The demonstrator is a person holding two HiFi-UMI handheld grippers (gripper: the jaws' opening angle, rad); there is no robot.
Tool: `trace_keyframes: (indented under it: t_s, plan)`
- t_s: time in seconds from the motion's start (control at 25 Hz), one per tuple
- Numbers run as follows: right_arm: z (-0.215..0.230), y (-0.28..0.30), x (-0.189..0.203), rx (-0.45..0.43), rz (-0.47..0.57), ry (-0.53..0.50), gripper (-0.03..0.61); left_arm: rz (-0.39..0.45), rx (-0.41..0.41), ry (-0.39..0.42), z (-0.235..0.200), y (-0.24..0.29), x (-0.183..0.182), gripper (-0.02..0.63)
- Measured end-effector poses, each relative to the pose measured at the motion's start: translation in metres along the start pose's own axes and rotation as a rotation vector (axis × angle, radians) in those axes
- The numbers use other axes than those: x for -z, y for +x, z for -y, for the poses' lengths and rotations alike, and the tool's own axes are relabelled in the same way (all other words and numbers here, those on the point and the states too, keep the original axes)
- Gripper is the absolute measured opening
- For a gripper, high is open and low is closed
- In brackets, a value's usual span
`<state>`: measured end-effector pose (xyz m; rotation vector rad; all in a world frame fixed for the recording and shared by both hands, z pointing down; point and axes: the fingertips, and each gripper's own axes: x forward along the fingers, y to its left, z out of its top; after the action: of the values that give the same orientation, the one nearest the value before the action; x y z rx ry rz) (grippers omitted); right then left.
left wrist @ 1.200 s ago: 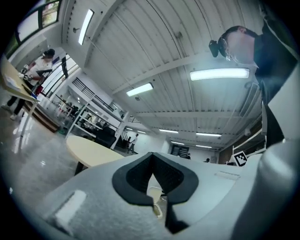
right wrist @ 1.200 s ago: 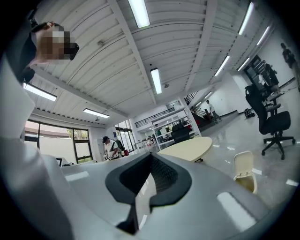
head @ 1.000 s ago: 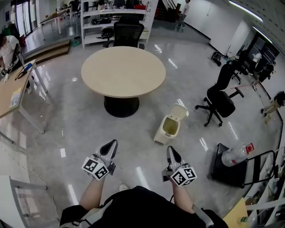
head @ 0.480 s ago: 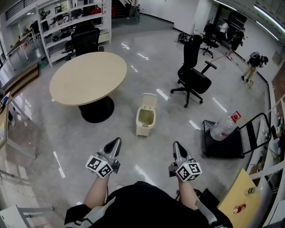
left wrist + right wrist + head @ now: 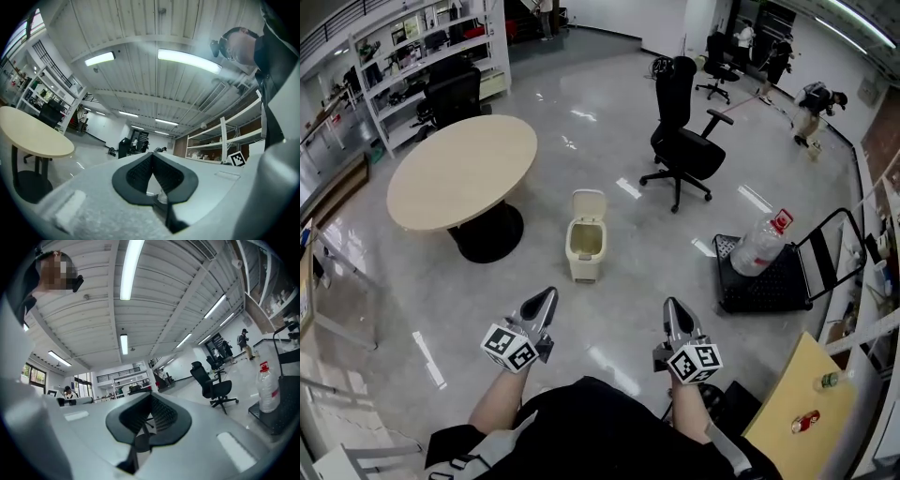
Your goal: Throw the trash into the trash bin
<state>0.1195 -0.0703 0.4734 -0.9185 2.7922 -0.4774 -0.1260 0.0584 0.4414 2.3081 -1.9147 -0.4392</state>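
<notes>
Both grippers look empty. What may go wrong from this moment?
1. The left gripper and right gripper are shut on nothing, so no trash is in hand yet.
2. The bottle on the black cart, if it is the trash, looks wide and round; it may slip.
3. The trash bin is small, lid up; a far throw may miss or tip it.

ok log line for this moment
left gripper: jaws shut, empty | right gripper: jaws shut, empty | trash bin: lid open, on floor ahead
</notes>
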Motion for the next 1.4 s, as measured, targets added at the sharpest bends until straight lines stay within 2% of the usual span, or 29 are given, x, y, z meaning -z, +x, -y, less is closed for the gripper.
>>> trace_keyframes:
  t_s: [0.28, 0.48, 0.64, 0.76, 0.92, 1.08, 1.4]
  plan:
    - [0.067, -0.098, -0.017, 0.194, 0.054, 0.004, 0.005, -0.051, 0.111, 0.031, 0.067, 0.053, 0.022, 0.002]
    - [0.109, -0.171, -0.029, 0.326, 0.071, -0.025, 0.005, -0.064, 0.180, 0.013, 0.118, 0.085, 0.049, 0.002]
    - [0.126, -0.228, -0.043, 0.425, 0.091, -0.058, 0.005, -0.083, 0.273, -0.006, 0.163, 0.109, 0.071, 0.002]
    - [0.138, -0.268, -0.049, 0.520, 0.119, -0.051, 0.005, -0.094, 0.352, -0.001, 0.201, 0.125, 0.074, 0.002]
    - [0.141, -0.307, -0.049, 0.634, 0.167, -0.033, 0.005, -0.114, 0.471, 0.009, 0.235, 0.136, 0.078, 0.002]
    - [0.129, -0.329, -0.054, 0.696, 0.194, -0.054, 0.005, -0.139, 0.531, -0.005, 0.245, 0.148, 0.089, 0.002]
    - [0.111, -0.370, -0.055, 0.882, 0.253, -0.070, 0.005, -0.198, 0.721, -0.052, 0.285, 0.164, 0.107, 0.002]
